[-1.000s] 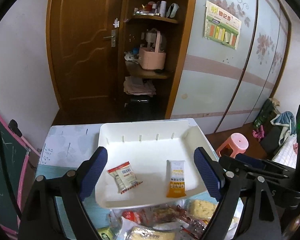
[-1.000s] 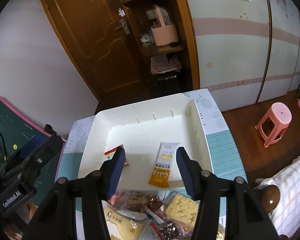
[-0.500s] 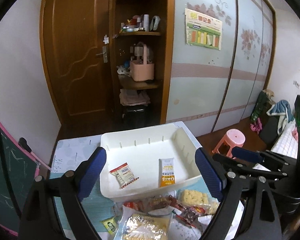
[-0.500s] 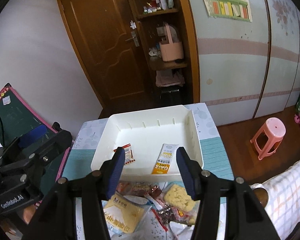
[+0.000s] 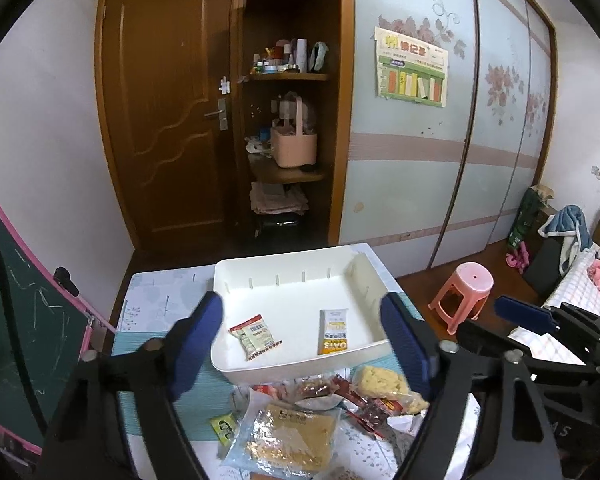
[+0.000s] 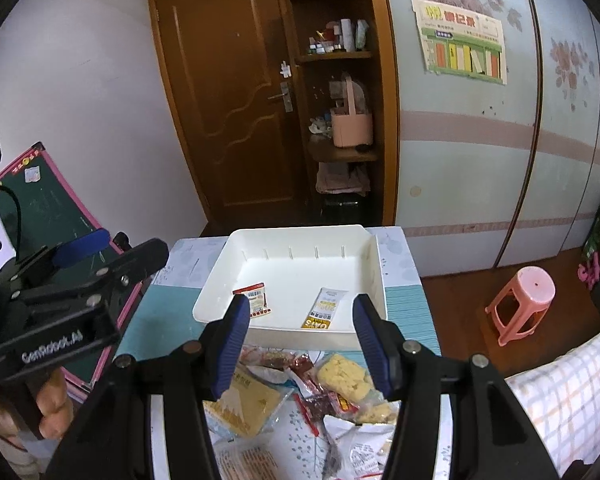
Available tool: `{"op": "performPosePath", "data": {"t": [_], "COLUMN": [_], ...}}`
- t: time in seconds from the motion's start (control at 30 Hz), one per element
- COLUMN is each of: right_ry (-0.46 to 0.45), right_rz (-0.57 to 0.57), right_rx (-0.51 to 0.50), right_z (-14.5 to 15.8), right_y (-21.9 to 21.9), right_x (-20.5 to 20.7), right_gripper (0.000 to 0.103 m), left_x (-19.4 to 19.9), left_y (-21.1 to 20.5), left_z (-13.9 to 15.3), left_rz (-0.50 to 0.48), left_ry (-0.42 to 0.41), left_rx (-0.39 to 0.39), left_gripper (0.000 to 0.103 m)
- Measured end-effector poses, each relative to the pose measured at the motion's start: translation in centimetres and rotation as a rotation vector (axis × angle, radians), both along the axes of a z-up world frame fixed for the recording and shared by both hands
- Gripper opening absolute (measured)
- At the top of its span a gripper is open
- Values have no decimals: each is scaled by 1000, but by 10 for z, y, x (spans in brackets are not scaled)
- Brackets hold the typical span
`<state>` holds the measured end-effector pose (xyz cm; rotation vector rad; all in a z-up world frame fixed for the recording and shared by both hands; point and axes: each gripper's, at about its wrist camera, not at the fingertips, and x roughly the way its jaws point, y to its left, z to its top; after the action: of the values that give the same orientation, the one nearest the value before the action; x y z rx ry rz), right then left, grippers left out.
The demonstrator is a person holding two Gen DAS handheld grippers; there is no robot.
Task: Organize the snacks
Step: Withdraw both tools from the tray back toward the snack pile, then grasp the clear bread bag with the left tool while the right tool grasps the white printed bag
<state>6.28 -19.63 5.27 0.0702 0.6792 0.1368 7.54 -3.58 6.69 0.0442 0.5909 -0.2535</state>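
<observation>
A white tray [image 5: 296, 366] [image 6: 300, 332] stands at the far end of the small table. In it lie a red-and-white packet [image 5: 255, 336] [image 6: 256, 299] and an orange-and-white stick packet [image 5: 333, 331] [image 6: 323, 313]. Loose snacks are piled in front of the tray: a big yellow noodle bag [image 5: 288, 436] [image 6: 244, 404], a yellow cracker pack [image 5: 384, 384] [image 6: 346, 376] and some red packets [image 5: 320, 390]. My left gripper [image 5: 300, 320] hangs above the pile, its jaws closing with nothing between them. Beside it my right gripper [image 6: 302, 312] is open and empty.
A pink stool [image 5: 462, 292] [image 6: 520, 304] stands on the floor right of the table. A green chalkboard [image 5: 12, 320] leans at the left. A bed with a checked cover [image 6: 560, 400] is at the near right. Behind are a wooden door and shelves.
Both grippers have pulled back and up from the tray, so the snack pile in front of it now shows. The left jaws have narrowed a little.
</observation>
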Motion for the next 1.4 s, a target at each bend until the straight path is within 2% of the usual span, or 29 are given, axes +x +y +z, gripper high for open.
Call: {"op": "performPosePath", "data": {"t": [0.23,0.5,0.6,0.77,0.97,1.1,1.2,1.4], "right_ry": [2,60,102,182,281,335,340,389], "right_rz": [6,-7,-14,-27,-34,-21,-16,-30], "right_rx": [-25,-175,-182,-105,-89,-82,-106,-130], "right_z": [-4,-43,-64,-98,-150,-179,-193,-220], "right_y": [-4,-10,-17,-39,-43,-38,-31,-29], "right_x": [-21,-47,-53,-57,-58,-53,-46,-33], "right_gripper": [55,55,54,54,54,54,55,55], "left_x": [-24,-58,-67,-77,-69,-59,-52,-40], "left_y": [0,-6,-7,-12,-24,-33,-39,-52], "left_z": [-8,-53,-79,-133,-199,-233,-250,-262], "left_rz": [-33,-137,-189,-251,-216,-149,-100,-50], "left_ry": [26,104,182,340,565,692,729,723], "left_rx": [-17,5,1,-2,-30,-61,-51,24], "left_gripper": [76,81,88,89,89,89,89,90]}}
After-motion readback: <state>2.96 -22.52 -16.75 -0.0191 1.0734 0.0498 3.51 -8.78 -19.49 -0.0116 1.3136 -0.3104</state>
